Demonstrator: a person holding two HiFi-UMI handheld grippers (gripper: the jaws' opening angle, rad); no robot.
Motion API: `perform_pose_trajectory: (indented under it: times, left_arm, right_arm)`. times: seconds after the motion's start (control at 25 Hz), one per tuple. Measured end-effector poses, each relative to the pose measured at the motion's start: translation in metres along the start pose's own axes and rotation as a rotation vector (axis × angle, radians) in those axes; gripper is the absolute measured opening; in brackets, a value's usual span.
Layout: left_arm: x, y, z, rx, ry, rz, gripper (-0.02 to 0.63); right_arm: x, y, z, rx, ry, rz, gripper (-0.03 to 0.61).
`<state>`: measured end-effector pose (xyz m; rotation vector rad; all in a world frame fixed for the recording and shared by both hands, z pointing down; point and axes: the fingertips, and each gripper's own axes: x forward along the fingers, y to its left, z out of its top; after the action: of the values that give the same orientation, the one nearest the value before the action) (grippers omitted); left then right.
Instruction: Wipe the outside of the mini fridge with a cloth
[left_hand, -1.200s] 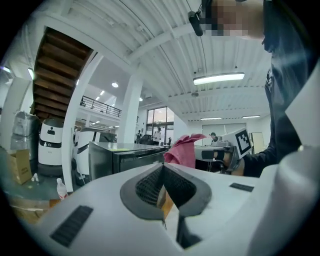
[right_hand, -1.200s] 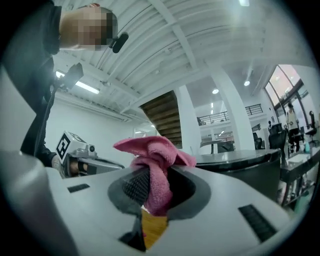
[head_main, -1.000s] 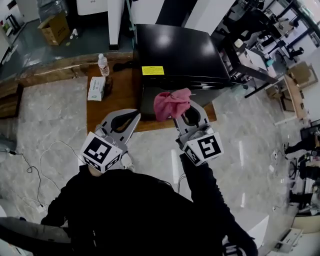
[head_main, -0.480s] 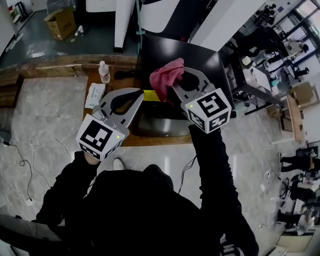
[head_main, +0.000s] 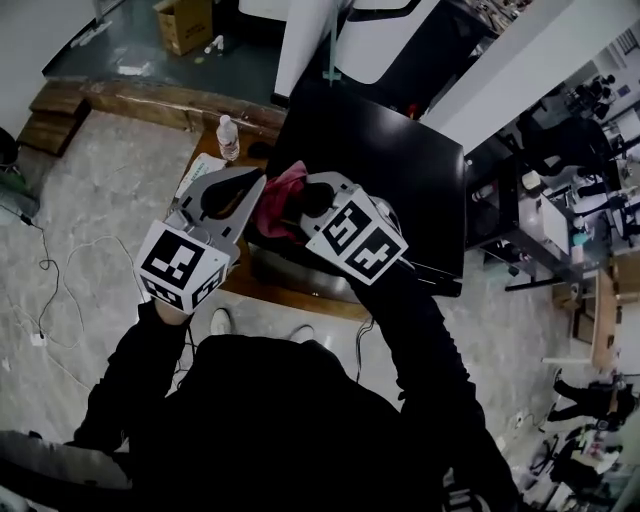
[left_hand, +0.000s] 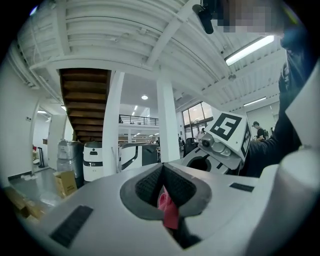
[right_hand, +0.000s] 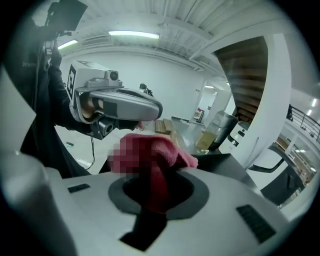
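While right gripper (head_main: 298, 200) clamps cloth (head_main: 272, 212), left gripper (head_main: 256, 182) pinches its edge.

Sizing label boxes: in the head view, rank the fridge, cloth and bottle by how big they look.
1. Fridge, by far the largest.
2. Cloth, partly covered, yet what shows is clearly bigger than the bottle.
3. Bottle, the smallest; it also stands farther from the camera.

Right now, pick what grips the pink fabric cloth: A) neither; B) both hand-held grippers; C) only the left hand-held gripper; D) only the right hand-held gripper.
B: the pink fabric cloth is pinched in the right hand-held gripper, and a fold of it sits clamped in the left hand-held gripper.
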<state>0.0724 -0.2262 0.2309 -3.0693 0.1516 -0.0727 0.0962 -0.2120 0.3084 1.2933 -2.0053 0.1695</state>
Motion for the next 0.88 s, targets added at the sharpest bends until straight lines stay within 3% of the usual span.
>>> perform_pose_trajectory:
  times: [0.24, 0.6, 0.76, 0.88]
  left_arm:
    - [0.038, -0.066, 0.013, 0.017, -0.008, -0.008, 0.006]
    - [0.112, -0.178, 0.031, 0.019, -0.029, -0.146, 0.006]
    - [0.129, -0.202, 0.032, 0.021, -0.022, -0.185, 0.006]
    - [0.127, -0.197, 0.032, 0.021, -0.016, -0.195, 0.006]
  right_arm:
    - [-0.066, -0.012, -0.066, 0.036, 0.048, 0.011, 0.067]
    - [-0.199, -0.038, -0.193, 0.187, 0.091, -0.120, 0.068]
    - [-0.244, -0.046, -0.236, 0.257, 0.121, -0.179, 0.069]
    - [-0.259, -0.051, -0.248, 0.270, 0.172, -0.222, 0.069]
